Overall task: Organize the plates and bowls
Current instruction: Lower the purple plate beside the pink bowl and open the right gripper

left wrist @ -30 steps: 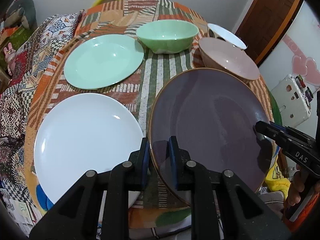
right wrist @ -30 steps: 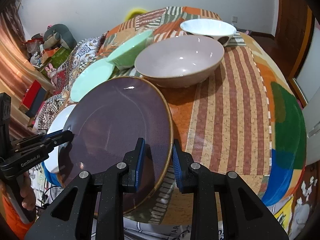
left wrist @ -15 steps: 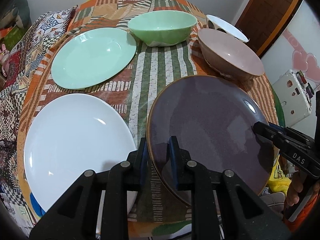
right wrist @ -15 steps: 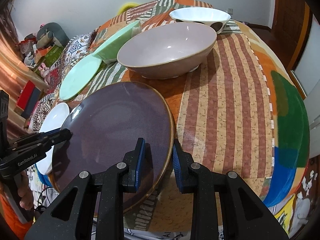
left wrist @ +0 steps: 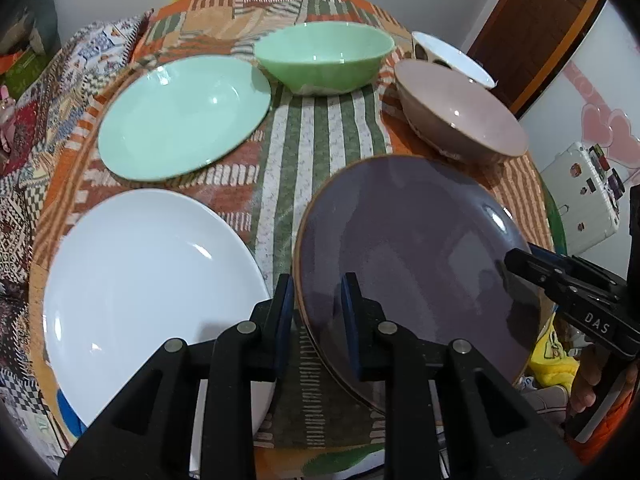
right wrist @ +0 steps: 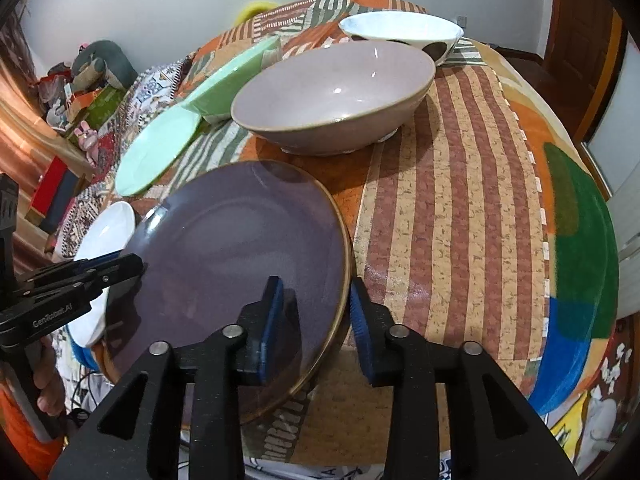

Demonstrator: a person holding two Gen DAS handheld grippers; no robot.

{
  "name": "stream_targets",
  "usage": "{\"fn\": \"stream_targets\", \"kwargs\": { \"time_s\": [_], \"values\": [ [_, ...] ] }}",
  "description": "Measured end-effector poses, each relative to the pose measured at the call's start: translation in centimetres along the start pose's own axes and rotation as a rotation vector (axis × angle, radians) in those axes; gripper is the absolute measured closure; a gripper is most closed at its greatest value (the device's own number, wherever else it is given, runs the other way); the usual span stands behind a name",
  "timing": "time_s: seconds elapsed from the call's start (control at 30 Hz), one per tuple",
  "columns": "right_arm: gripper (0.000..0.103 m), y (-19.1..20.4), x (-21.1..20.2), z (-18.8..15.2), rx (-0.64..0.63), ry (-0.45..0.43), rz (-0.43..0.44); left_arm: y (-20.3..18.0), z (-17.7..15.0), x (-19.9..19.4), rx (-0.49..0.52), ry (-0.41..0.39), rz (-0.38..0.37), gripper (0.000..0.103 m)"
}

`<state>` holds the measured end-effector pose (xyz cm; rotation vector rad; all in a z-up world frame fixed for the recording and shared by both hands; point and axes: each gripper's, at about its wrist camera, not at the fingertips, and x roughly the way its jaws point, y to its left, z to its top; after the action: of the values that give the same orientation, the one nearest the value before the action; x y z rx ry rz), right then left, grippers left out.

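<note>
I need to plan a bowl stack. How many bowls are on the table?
3, in a row at the far side: green bowl left, pink bowl right of it, white bowl behind the pink one. Nothing seems hidden.

Two plates [left wrist: 160,280] in front, another plate [left wrist: 180,116] and seemingly three bowls [left wrist: 324,60] behind

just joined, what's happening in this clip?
A person works two handheld tongs at a table set with plates and bowls. Both the left tongs and the right tongs straddle opposite rims of the round purple plate with the gold edge; their fingers stand apart around the rim. The white plate, mint green plate, green bowl, pinkish bowl and white spotted bowl sit untouched.
</note>
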<state>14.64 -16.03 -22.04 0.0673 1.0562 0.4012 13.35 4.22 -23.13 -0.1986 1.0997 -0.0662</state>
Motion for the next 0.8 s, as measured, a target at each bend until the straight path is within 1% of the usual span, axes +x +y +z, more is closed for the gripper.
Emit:
{"fn": "stream_targets", "kwargs": {
  "time_s": [0.17,0.3,0.33,0.4,0.47,0.53,0.6,0.67,0.8],
  "values": [
    [0.069,0.0,-1.6,0.2,-0.003,-0.036,-0.003,0.1,0.2,-1.9,0.003,-0.056,0.021,0.079],
    [0.068,0.9,-3.0,0.6,-0.023,-0.077,-0.002,0.5,0.3,-3.9,-0.009,-0.111,0.035,0.079],
    [0.067,1.2,-3.4,0.7,-0.03,-0.09,-0.001,0.7,0.3,-4.8,-0.012,-0.133,0.036,0.079],
    [0.06,1.9,-4.0,1.0,-0.043,-0.118,0.002,0.9,0.3,-6.3,-0.016,-0.172,0.048,0.078],
    [0.058,2.6,-4.6,1.2,-0.059,-0.149,0.006,1.2,0.3,-7.7,-0.02,-0.21,0.059,0.078],
    [0.057,3.4,-5.1,1.6,-0.075,-0.171,0.014,1.7,0.3,-9.3,-0.025,-0.249,0.072,0.077],
    [0.057,4.3,-5.6,2.0,-0.094,-0.194,0.022,2.2,0.1,-10.8,-0.031,-0.286,0.088,0.074],
    [0.056,5.2,-5.9,2.4,-0.112,-0.212,0.032,2.6,-0.1,-12.2,-0.033,-0.322,0.11,0.067],
    [0.053,7.0,-6.5,2.6,-0.148,-0.248,0.053,3.6,-0.7,-14.5,-0.026,-0.379,0.169,0.06]
  ]
}}
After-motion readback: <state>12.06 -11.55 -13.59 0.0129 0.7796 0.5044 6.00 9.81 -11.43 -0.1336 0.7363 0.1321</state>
